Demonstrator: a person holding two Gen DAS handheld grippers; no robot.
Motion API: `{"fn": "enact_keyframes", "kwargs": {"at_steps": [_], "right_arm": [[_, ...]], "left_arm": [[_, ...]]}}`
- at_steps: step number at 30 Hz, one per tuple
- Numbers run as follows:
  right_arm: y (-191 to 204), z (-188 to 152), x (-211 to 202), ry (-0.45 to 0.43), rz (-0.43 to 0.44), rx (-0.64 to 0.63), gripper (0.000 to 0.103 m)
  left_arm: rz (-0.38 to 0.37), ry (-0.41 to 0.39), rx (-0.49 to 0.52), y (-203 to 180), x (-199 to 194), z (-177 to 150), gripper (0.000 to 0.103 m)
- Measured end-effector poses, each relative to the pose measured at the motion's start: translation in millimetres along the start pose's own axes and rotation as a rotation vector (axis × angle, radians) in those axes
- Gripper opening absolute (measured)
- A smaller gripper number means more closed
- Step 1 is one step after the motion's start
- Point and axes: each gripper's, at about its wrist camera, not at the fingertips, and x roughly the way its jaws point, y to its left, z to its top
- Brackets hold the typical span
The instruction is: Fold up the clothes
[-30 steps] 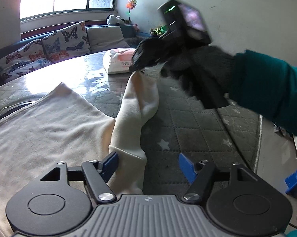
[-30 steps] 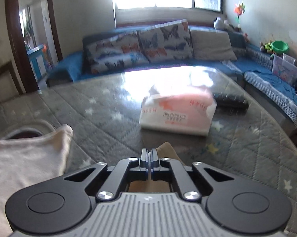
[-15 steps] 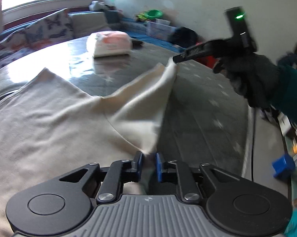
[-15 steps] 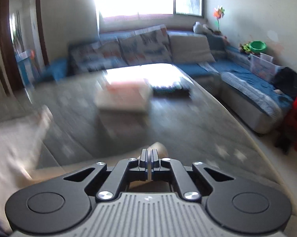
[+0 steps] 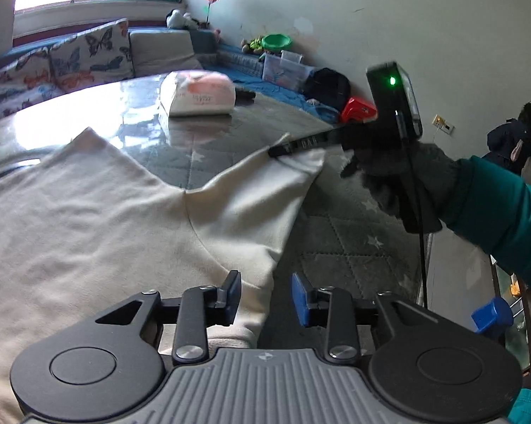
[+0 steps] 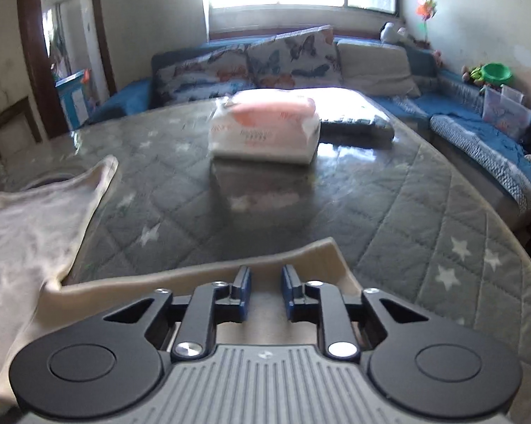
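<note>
Both tools (image 5: 265,295) released sleeve (image 5: 251,198).

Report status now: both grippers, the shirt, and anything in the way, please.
Left gripper open at shirt edge. Right gripper open over sleeve. Tissue pack beyond, apart.

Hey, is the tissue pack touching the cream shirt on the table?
Apart. The right wrist view shows bare quilted table between the tissue pack and the cream shirt.
</note>
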Motion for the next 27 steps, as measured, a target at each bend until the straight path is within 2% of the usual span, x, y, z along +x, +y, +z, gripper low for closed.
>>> {"fn": "enact_keyframes", "kwargs": {"at_steps": [2, 6, 9, 11, 14, 17, 22, 23, 25, 27], "right_arm": [[1.2, 0.5, 6.0, 0.002, -0.003, 0.005, 0.032], [7.7, -2.4, -4.1, -0.001, 0.033, -0.008, 0.032], [12.6, -4.6, -11.7, -0.003, 0.060, -0.018, 0.036], [18.3, -9.4, -11.3, 0.024, 0.073, -0.042, 0.043], [23.4, -10.7, -9.3, 0.036, 0.070, -0.063, 0.044], [28.1, -10.4, -8.5, 0.037, 0.069, -0.080, 0.047], [35.9, -11.1, -7.3, 0.039, 0.070, -0.104, 0.050], [37.1, -11.5, -7.0, 0.038, 0.071, -0.106, 0.051], [38.9, -11.8, -6.9, 0.037, 0.069, -0.108, 0.051], [39.9, -11.9, -7.4, 0.038, 0.071, -0.109, 0.051]], "left_arm": [[-0.020, 0.020, 0.003, -0.9, 5.7, -3.3, 0.037], [-0.030, 0.026, 0.017, -4.7, 6.7, -9.6, 0.042], [-0.019, 0.000, -0.001, 0.8, -5.0, -7.9, 0.043], [0.009, -0.031, -0.015, 7.5, -16.8, -5.4, 0.044], [0.117, -0.095, -0.050, 25.1, -41.8, -1.7, 0.045], [0.293, -0.136, -0.103, 53.3, -66.6, -1.3, 0.047], [0.545, -0.149, -0.221, 115.7, -95.4, -3.2, 0.047], [0.593, -0.145, -0.240, 127.2, -98.0, -3.3, 0.050], [0.654, -0.140, -0.281, 149.8, -102.8, -3.9, 0.057], [0.669, -0.129, -0.306, 170.2, -104.6, -4.7, 0.060]]}}
